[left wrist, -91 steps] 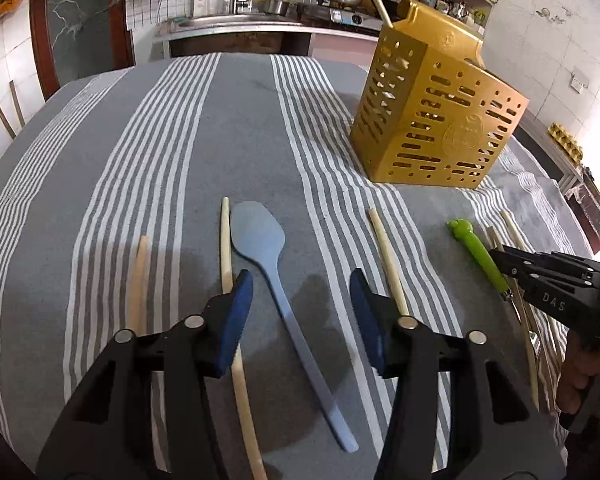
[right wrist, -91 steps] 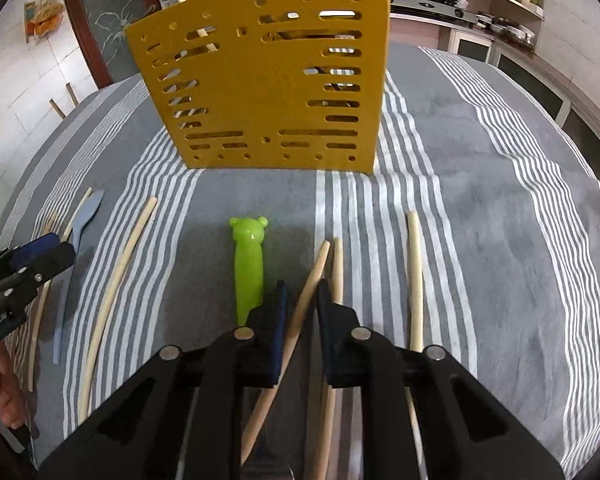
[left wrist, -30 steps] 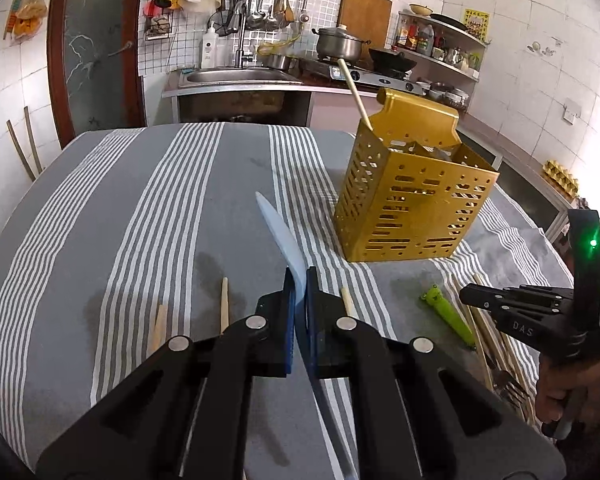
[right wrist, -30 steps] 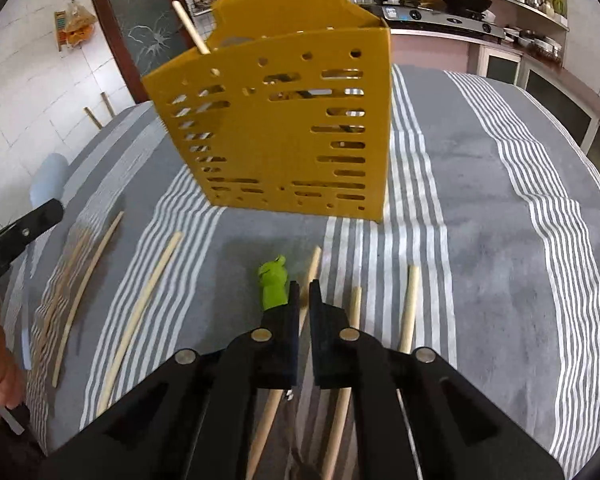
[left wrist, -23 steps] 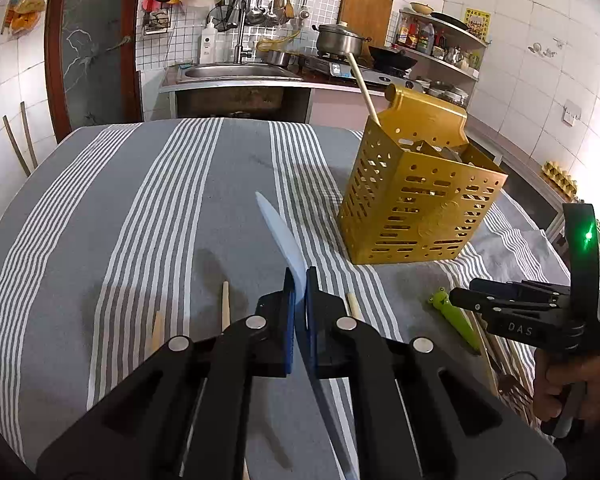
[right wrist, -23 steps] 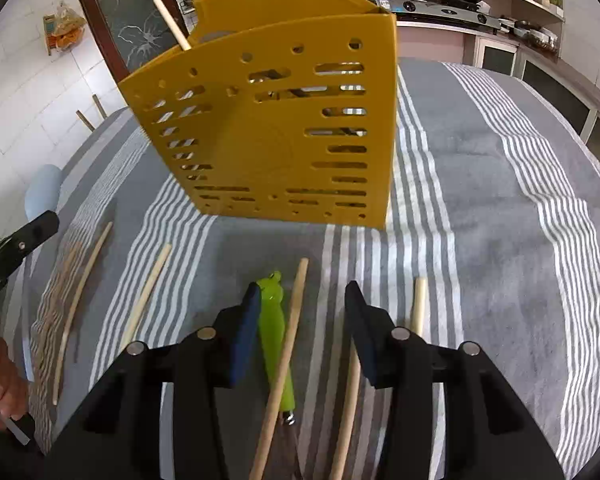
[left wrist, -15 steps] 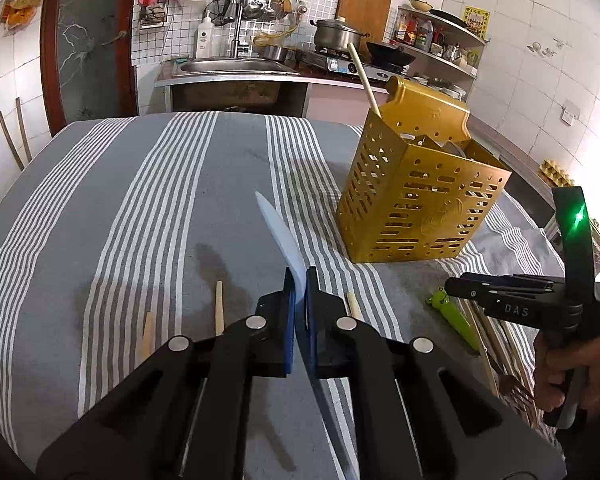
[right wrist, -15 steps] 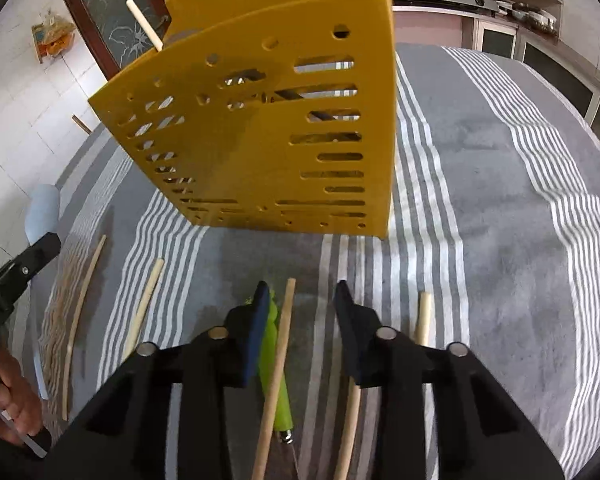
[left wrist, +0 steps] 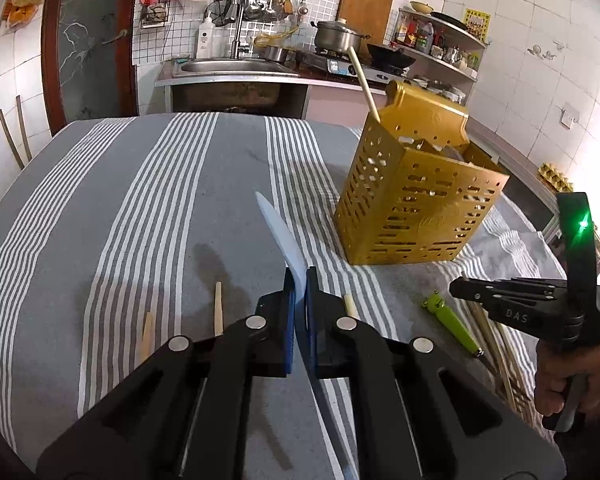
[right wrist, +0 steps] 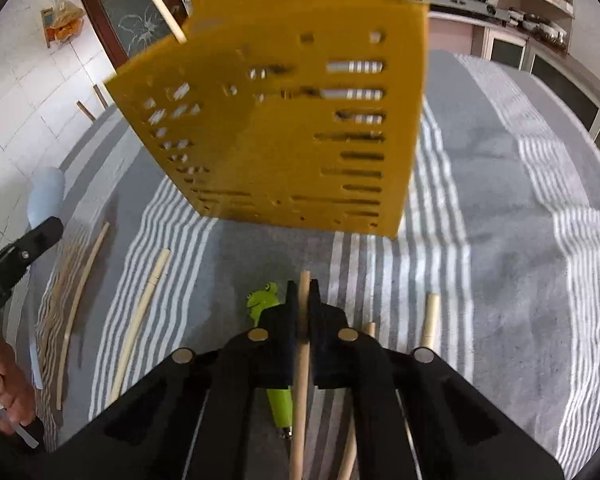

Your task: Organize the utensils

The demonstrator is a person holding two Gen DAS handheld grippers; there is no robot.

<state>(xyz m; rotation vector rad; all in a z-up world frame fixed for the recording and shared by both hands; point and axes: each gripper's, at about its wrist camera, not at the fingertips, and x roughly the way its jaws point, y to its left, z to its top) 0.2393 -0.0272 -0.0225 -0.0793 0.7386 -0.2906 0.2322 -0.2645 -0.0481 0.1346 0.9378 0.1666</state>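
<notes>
My left gripper (left wrist: 298, 280) is shut on a pale blue spatula (left wrist: 279, 236), whose blade sticks up and forward above the striped cloth. The yellow perforated utensil holder (left wrist: 416, 208) stands to the right of it, with one chopstick (left wrist: 363, 84) leaning out of its top. My right gripper (right wrist: 305, 292) is shut on a wooden chopstick (right wrist: 303, 360), just in front of the holder (right wrist: 284, 120). A green frog-headed utensil (right wrist: 266, 300) lies on the cloth beside the right jaws. The right gripper (left wrist: 460, 284) also shows at the right of the left wrist view.
Loose chopsticks lie on the grey striped tablecloth (left wrist: 148, 208): two (left wrist: 218, 308) left of my left jaws, several more (right wrist: 144, 320) around my right jaws. A person's hand (left wrist: 568, 376) grips the right tool. Kitchen counter with sink (left wrist: 228, 68) stands behind the table.
My right gripper opened, slid forward around a wooden chopstick and shut on it, nearing the holder. The left gripper kept the spatula lifted and steady.
</notes>
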